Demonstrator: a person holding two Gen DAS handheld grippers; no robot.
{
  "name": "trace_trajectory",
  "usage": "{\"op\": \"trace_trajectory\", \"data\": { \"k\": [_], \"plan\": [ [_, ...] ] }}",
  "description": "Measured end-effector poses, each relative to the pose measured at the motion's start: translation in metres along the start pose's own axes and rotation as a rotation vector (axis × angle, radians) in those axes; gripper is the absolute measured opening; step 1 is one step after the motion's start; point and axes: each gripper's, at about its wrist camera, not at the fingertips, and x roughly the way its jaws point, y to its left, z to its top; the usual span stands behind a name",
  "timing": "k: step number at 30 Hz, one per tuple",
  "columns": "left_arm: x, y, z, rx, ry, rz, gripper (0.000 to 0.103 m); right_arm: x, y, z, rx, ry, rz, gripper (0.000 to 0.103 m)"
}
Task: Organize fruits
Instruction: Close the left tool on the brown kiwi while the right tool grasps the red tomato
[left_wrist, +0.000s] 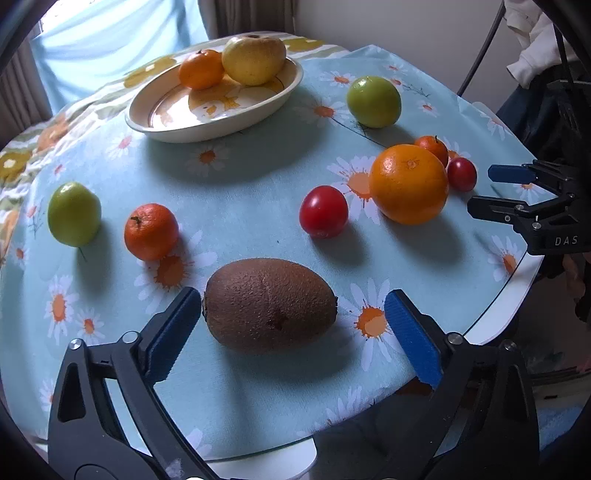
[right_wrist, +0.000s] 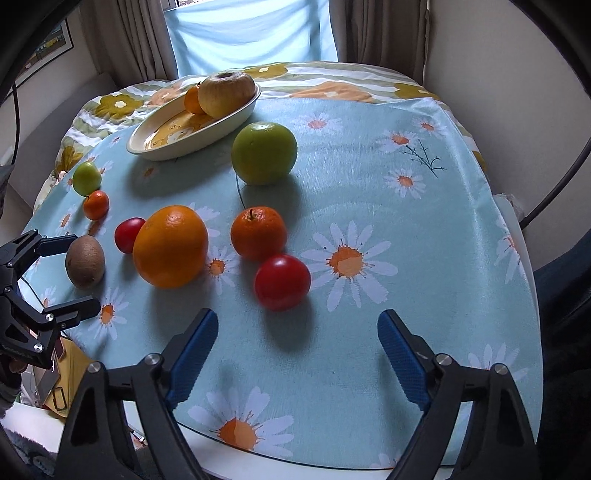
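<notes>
A brown kiwi (left_wrist: 269, 303) lies on the daisy tablecloth between the open jaws of my left gripper (left_wrist: 293, 325); the left pad is close to its end, the right pad stands apart. It also shows in the right wrist view (right_wrist: 85, 261). My right gripper (right_wrist: 297, 350) is open and empty, just short of a red plum (right_wrist: 282, 281). A large orange (left_wrist: 408, 183), a second red plum (left_wrist: 323, 216), mandarins (left_wrist: 150, 231) and green apples (left_wrist: 373, 101) lie loose. An oval dish (left_wrist: 236, 118) at the back holds a yellow apple (left_wrist: 254, 59) and a mandarin (left_wrist: 201, 69).
The round table's glass edge (left_wrist: 495, 317) curves close on the right and front. A window with curtains (right_wrist: 251, 33) is behind the table. A dark cable (right_wrist: 554, 184) hangs at the right. A quilted flowered cloth (right_wrist: 332, 79) covers the far side.
</notes>
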Motion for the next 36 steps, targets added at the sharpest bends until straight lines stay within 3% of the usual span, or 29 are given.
{"op": "trace_trajectory", "data": {
  "k": [10, 16, 27, 33, 36],
  "plan": [
    [0.007, 0.005, -0.001, -0.024, 0.016, 0.032, 0.083, 0.012, 0.005, 0.008, -0.043, -0.004, 0.019, 0.062],
    [0.004, 0.01, 0.0, -0.06, 0.025, 0.049, 0.073, 0.013, 0.008, 0.012, -0.052, -0.006, 0.027, 0.057],
    [0.0, 0.009, -0.006, -0.074, 0.035, 0.069, 0.071, 0.012, 0.011, 0.014, -0.065, -0.018, 0.028, 0.046],
    [-0.003, 0.009, -0.01, -0.093, 0.033, 0.071, 0.071, 0.013, 0.01, 0.015, -0.082, -0.015, 0.03, 0.031],
    [-0.006, 0.009, -0.01, -0.102, 0.029, 0.068, 0.07, 0.01, 0.01, 0.015, -0.085, -0.026, 0.029, 0.03]
  ]
}}
